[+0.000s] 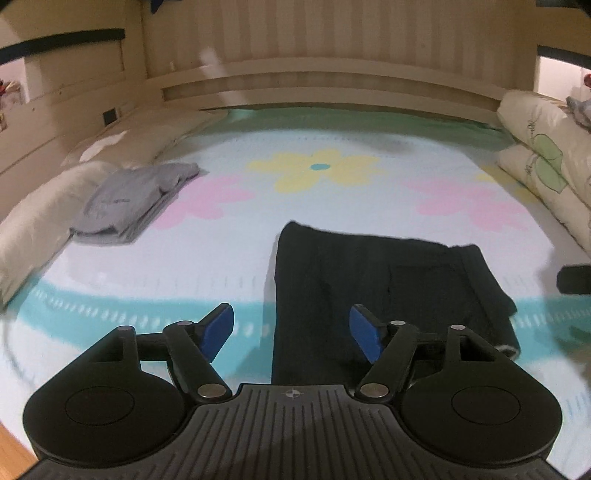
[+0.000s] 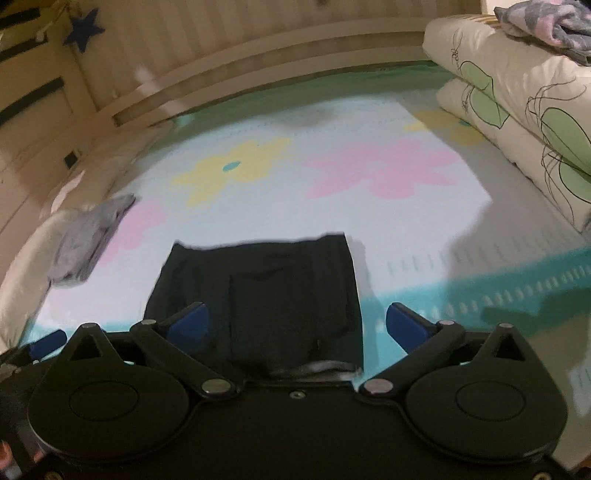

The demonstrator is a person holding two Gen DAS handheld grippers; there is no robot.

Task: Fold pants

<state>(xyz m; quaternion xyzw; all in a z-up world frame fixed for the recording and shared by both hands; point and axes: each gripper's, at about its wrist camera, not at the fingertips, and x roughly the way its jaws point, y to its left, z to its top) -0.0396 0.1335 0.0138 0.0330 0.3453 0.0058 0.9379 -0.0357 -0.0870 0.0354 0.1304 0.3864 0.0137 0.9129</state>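
Left wrist view: the left tongs (image 1: 291,328) hang above the bed with their blue pads apart and nothing between them. The pants (image 1: 384,291), black and matte, lie folded into a flat, roughly rectangular slab just ahead of the tongs and slightly to their right, soft edges a little uneven. The sheet (image 1: 221,258) beneath is smooth and pale blue, printed with yellow and pink flowers and a teal band. Far ahead to the left, a grey garment (image 1: 129,201) lies folded in loose layers beside a plump cream pillow (image 1: 33,225). To the right, cream bedding (image 1: 546,166) with green leaf outlines is stacked in thick rolls.

Right wrist view: the right tongs (image 2: 297,325) stand spread wide, empty, with the pants (image 2: 266,288) directly ahead and below, their ribbed waistband at the far edge and a square pocket outline faintly visible. A ribbed wooden headboard (image 2: 258,33) curves behind the bed.
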